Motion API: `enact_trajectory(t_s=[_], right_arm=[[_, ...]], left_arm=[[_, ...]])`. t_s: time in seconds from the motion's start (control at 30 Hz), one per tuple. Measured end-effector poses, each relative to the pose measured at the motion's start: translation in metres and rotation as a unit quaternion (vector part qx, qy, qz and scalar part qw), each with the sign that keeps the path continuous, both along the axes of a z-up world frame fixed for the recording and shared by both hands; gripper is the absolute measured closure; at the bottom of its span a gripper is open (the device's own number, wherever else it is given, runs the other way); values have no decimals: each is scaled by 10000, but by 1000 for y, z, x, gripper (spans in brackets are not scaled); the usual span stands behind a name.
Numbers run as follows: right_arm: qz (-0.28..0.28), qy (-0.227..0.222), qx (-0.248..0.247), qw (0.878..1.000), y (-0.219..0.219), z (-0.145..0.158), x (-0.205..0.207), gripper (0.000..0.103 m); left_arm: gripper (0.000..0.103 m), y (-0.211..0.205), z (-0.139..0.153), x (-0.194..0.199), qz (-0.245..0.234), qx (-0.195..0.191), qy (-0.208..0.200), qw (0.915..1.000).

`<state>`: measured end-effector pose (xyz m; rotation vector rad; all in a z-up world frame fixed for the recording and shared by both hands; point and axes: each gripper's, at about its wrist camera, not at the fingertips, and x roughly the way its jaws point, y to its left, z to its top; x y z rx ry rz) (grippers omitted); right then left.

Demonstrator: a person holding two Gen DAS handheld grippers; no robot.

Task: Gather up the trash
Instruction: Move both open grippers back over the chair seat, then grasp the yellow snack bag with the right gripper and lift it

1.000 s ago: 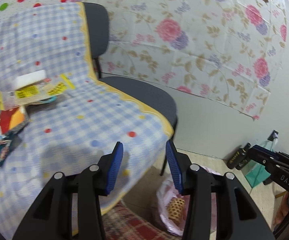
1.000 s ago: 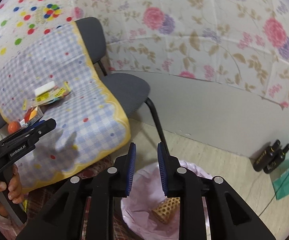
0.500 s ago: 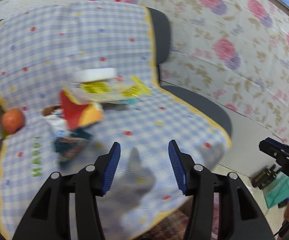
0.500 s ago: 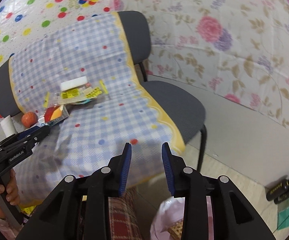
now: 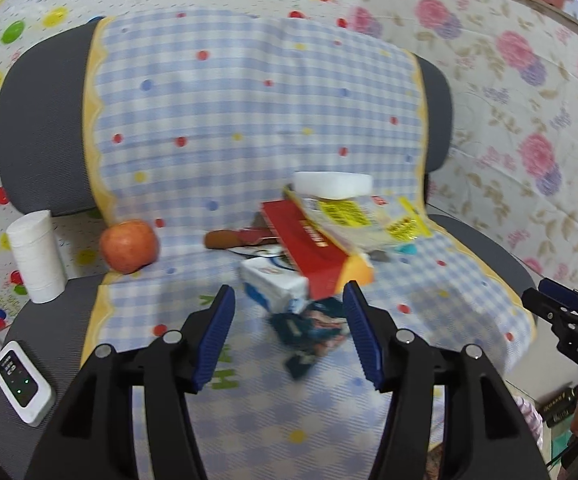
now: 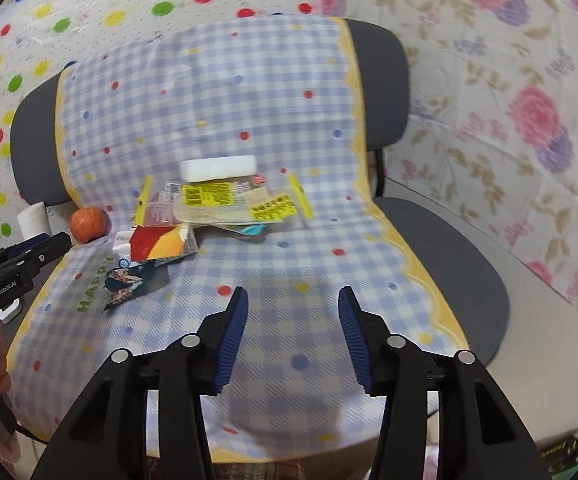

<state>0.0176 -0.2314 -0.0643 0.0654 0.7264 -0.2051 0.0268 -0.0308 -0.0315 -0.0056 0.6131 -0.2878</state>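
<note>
Both tongs hang over the checked cloth [image 6: 289,120] on the chairs, the left gripper [image 5: 289,320] and the right gripper [image 6: 291,322] each with jaws apart, having just been opening, gripping nothing. The trash pile [image 6: 209,216] of wrappers lies mid-cloth, far of the right gripper and to its left, with a dark wrapper [image 5: 309,332] just beyond the left jaws.

Wrapper pile [image 5: 321,240] sits mid-frame on cloth [image 5: 217,128] over chair [image 5: 37,120], w/ block [image 5: 332,185] behind it. Apple [image 5: 129,245] left of pile; paper roll [image 5: 37,256] further left, by device [image 5: 21,380] at lower left.

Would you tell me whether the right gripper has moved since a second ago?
Yes. The right gripper, jaws just opening and empty, swung from over the pink bin to over the checked cloth on the chair.
</note>
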Motion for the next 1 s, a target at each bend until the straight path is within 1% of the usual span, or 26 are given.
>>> enact_trajectory(t_s=[0.13,0.2,0.27,0.5,0.77,0.83,0.87,0.93,0.97,1.0], right_arm=[[286,185,-211,9992,17,-11,32,49],[387,226,-299,9985,22,-16,45,44],[533,258,-401,9974,29,-22,60,43],[900,338,-540,9939,42,-36,104,43],[1275,493,-912,9864,56,-49,139,44],[1374,494,-993,9843,58,-51,143,49],[1423,473,-1014,9835,60,-50,144,55],[1582,423,-952,9819,62,-49,144,71],[1635,397,-919,9815,63,-48,144,81],[1644,364,-915,9815,63,-46,143,96]], left_arm=[[46,11,-6,9,116,16,108,9999],[45,15,-10,15,140,39,161,9998],[45,18,-13,20,162,52,186,9997],[45,18,-19,46,212,36,222,9995],[45,16,-26,80,267,133,394,9988],[45,16,-26,83,273,139,410,9987],[45,17,-27,84,281,143,411,9987],[45,18,-26,84,291,144,412,9986],[45,18,-26,83,290,145,407,9986],[45,19,-26,82,291,148,405,9986]])
